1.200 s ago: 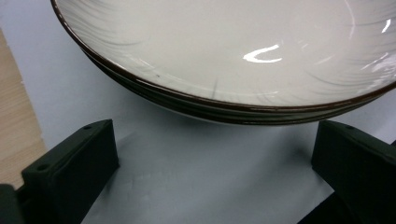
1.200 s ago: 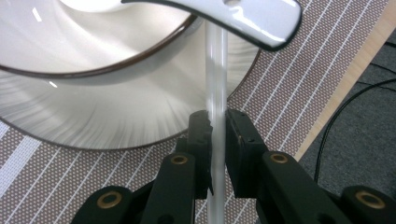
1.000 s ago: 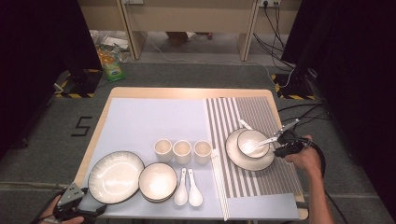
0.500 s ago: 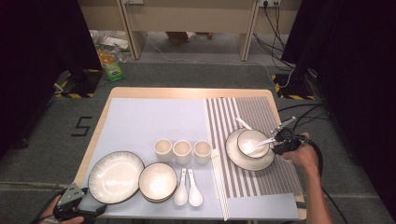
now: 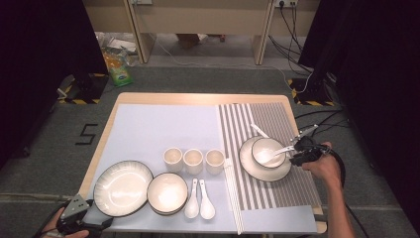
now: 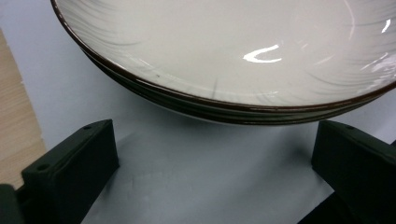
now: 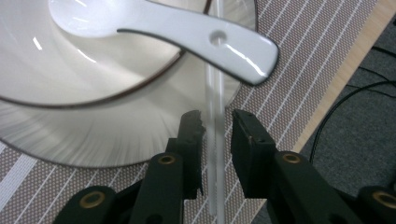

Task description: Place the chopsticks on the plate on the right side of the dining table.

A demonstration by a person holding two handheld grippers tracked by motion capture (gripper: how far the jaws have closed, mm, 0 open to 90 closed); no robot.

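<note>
— Jaws on the right gripper [image 7: 215, 122] have just been opening; the white spoon [image 7: 187, 35] sits free, scoop in the small bowl [image 5: 267, 149], handle beyond the jaw tips.

— Between them?

— A clear thin rod [image 7: 214, 154], seen up close. Left gripper [image 6: 210, 154] is spread before the large plate [image 6: 224, 51].

Grey carpet floor [image 5: 208, 82], black curtains [image 5: 44, 59] flanking.

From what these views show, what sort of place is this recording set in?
Most likely a lab or studio rig rather than a dining room. The table stands on grey carpet between black curtains, loose cables run across the floor, and tableware like the plate lies on mats as for staged table setting.
</note>
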